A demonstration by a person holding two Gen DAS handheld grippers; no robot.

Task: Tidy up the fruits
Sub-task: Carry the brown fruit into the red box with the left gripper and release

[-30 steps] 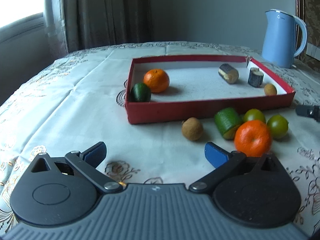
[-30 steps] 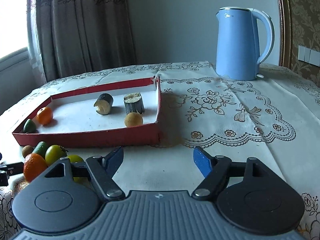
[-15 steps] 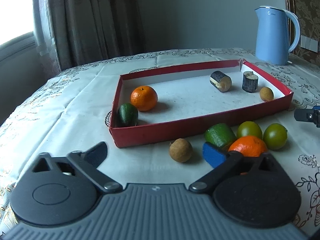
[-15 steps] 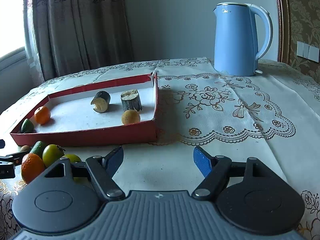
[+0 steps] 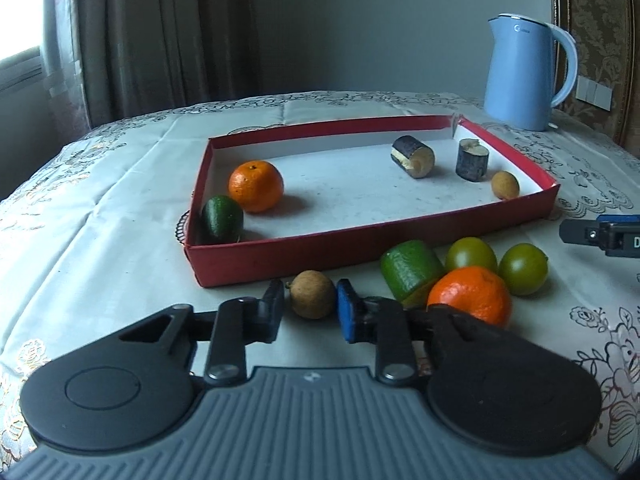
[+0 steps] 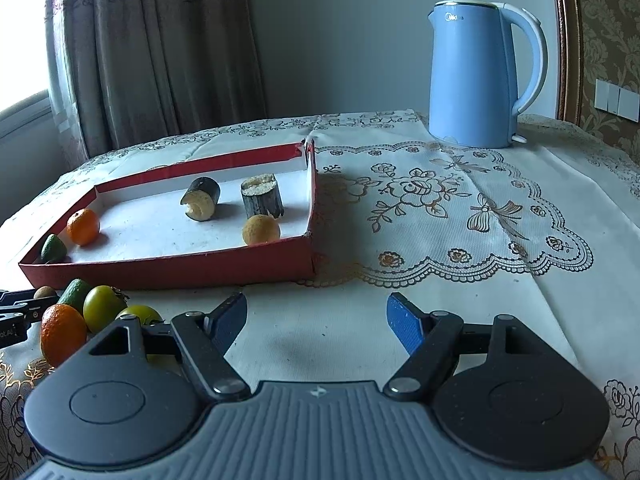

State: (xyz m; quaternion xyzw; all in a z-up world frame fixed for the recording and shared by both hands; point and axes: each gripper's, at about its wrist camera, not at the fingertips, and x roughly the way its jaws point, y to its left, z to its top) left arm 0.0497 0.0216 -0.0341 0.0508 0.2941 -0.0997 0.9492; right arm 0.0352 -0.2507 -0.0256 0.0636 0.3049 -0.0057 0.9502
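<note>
My left gripper [image 5: 310,310] has its fingers closed around a small brown longan [image 5: 313,294] on the tablecloth, just before the red tray [image 5: 360,246]. Beside it lie a green cucumber piece [image 5: 412,270], an orange [image 5: 470,296] and two green tomatoes [image 5: 471,254]. The tray holds an orange [image 5: 256,186], a green piece [image 5: 222,218], two dark cane pieces [image 5: 413,157] and a longan [image 5: 505,185]. My right gripper [image 6: 316,318] is open and empty over bare cloth in front of the tray [image 6: 180,268].
A blue kettle [image 6: 480,76] stands at the back right on a lace doily [image 6: 460,216]. Curtains hang behind the table at the left. My right gripper's tip shows at the right edge of the left wrist view [image 5: 600,234].
My left gripper has moved forward to the loose longan and its fingers have closed in on it. My right gripper stays open and has barely shifted.
</note>
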